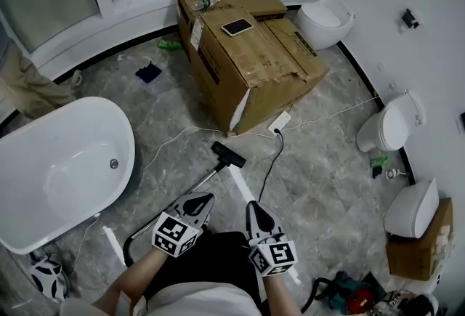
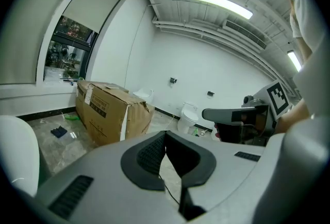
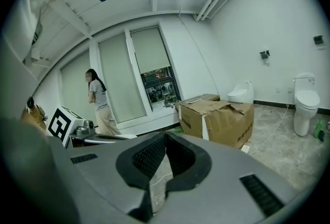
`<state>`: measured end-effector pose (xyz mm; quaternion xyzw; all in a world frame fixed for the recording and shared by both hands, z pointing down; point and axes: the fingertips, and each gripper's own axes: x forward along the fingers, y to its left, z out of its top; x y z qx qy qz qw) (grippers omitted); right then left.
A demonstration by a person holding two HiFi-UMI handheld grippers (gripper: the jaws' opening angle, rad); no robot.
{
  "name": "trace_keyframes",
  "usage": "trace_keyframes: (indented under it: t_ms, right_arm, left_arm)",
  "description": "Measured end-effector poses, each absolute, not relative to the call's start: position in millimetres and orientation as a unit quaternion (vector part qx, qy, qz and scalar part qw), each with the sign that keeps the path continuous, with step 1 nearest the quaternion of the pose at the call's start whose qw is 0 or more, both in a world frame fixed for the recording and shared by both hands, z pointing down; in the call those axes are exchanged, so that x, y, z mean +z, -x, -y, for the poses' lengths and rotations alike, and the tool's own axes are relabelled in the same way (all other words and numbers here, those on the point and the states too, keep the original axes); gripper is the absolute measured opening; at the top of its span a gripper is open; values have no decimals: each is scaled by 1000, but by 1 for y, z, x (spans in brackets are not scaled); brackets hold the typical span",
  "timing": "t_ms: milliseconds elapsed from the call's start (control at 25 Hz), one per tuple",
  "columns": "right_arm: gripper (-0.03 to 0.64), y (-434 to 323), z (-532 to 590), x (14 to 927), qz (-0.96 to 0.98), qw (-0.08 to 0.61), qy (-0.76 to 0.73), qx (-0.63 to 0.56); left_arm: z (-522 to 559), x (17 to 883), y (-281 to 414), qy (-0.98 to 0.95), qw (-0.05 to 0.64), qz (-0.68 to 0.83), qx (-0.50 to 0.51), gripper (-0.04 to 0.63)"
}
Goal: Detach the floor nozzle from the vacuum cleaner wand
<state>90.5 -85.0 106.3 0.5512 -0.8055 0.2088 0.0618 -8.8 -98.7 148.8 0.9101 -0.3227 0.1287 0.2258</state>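
Note:
In the head view the vacuum's black floor nozzle (image 1: 229, 155) lies on the grey marble floor in front of the big box. Its silver wand (image 1: 204, 179) runs down-left from the nozzle toward my left gripper (image 1: 205, 198) and passes out of sight under it. That gripper is shut and holds nothing; the nozzle lies a little beyond its tips. My right gripper (image 1: 253, 205) is shut and empty too, just right of the wand. From each gripper view I see closed jaws, left gripper (image 2: 165, 136) and right gripper (image 3: 165, 138), with only floor beyond.
A large torn cardboard box (image 1: 247, 60) carries a phone (image 1: 237, 26) and a bottle (image 1: 205, 3). A white bathtub (image 1: 65, 162) stands left, toilets (image 1: 396, 124) right. A power strip (image 1: 280, 122) and cables lie by the box. A person (image 3: 98, 102) stands near the window.

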Motion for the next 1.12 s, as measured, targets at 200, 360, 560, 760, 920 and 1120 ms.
trace_keyframes:
  t_ms: [200,360,560,760,920,1120]
  right_arm:
    - [14,-99,111,106,819,54,-533,206]
    - [14,-109,132,125,832,59,-511,207]
    - [14,-128,162,164,842,68,-493,209]
    - [14,-148,192,224,840,60,-493,220]
    - [14,-159,205,290,835,43,-497,234]
    - [14,-161,209,398,839,66,-491,225]
  left_arm:
    - [111,161,3,-904,239,327,136,9]
    - [122,180,-4,-895,250,341,140,9]
    - [144,209,-12,-888,244,359,154,9]
    - [171,266,-12,-877,262,374,152,9]
    - [186,331,-10,-872,251,386,163,9]
    - [188,438,-8,-867,259,388,176,9]
